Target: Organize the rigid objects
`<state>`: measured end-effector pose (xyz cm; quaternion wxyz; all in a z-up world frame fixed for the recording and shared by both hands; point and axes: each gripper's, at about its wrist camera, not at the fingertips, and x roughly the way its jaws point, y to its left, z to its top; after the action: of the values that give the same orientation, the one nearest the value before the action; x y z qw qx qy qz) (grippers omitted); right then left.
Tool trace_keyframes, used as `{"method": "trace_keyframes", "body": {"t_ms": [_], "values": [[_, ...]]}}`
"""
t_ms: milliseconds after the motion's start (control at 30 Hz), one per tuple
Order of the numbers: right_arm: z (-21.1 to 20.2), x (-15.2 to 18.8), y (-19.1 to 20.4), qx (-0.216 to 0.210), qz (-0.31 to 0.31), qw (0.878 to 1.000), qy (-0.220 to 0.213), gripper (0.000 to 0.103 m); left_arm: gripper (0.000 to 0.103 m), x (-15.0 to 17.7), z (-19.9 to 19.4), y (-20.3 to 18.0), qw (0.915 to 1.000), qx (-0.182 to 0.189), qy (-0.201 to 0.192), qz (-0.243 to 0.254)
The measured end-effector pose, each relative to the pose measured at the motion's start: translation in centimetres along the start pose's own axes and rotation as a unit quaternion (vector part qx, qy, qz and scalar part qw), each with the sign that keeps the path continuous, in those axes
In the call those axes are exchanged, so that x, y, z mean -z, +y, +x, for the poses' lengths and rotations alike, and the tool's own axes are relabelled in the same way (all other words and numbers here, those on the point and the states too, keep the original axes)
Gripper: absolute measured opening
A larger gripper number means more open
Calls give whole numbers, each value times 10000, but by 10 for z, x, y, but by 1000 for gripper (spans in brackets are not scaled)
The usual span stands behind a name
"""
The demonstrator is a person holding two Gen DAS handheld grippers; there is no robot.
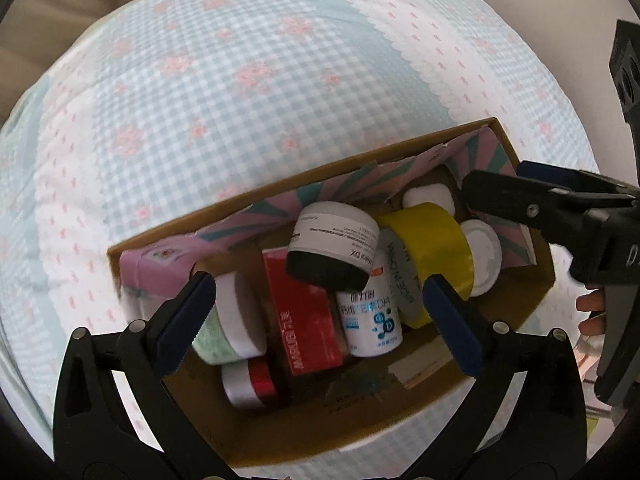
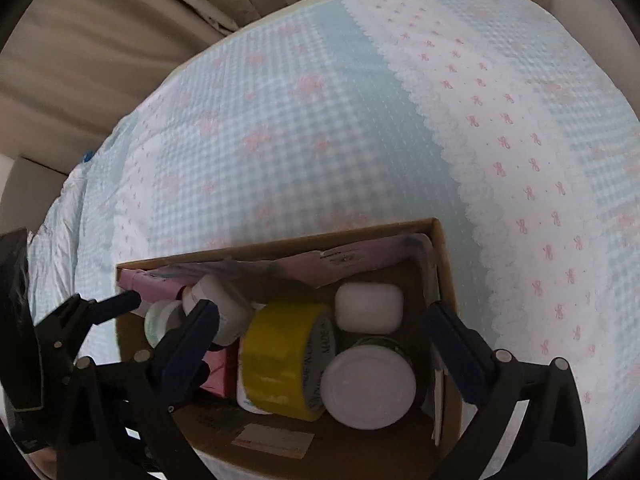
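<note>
An open cardboard box (image 1: 320,420) sits on a bed and holds several rigid items. A white jar with a black lid (image 1: 332,248) lies tilted on top of a red carton (image 1: 304,312) and a white bottle with blue print (image 1: 368,320). Beside them are a yellow tape roll (image 1: 432,256), a white-lidded jar (image 1: 484,256) and a small white case (image 1: 430,196). My left gripper (image 1: 318,284) hovers open over the box, pointing steeply down, with nothing gripped. My right gripper (image 2: 322,312) is open above the tape roll (image 2: 280,360) and white-lidded jar (image 2: 368,384).
The box (image 2: 360,448) also contains a green-and-white tub (image 1: 232,320), a small red-and-white jar (image 1: 248,384) and a pink pack (image 1: 156,272). A blue gingham quilt with pink flowers (image 1: 240,80) covers the bed. Beige curtains (image 2: 100,40) hang behind. The right tool's fingers (image 1: 500,196) reach in from the right.
</note>
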<state>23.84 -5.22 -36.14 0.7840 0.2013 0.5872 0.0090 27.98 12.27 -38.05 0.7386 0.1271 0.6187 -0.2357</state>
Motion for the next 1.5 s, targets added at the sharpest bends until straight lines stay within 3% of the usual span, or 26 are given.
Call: {"method": "trace_keyframes", "body": {"t_ms": [300,500,633,800,1000,1167,1500], "values": [[-34,3,-3,-64,71,10000,-12,103,103,13,-40,-6,9993,-60,-158,-342],[-96,6,0,-162,-98,9997,-144,103,103,22,-110,-19,9962,-156,-431,-741],[-156,9,3,-152,-366,9987,-333,103,103,24,-180,-40,9915,-301,-879,-909],[-251,17,6,-273,-734,9927,-921,103,103,33,-277,-79,9767,-445,-1785,-1104],[-352,38,8,135,-1226,9749,-1854,103,103,60,-368,-125,9424,-568,-2959,-1452],[-400,57,5,427,-1400,9583,-2454,103,103,77,-397,-157,9240,-916,-3433,-1413],[-435,83,-3,940,-1551,9322,-3133,103,103,102,-404,-191,9098,-1123,-3754,-1370]]}}
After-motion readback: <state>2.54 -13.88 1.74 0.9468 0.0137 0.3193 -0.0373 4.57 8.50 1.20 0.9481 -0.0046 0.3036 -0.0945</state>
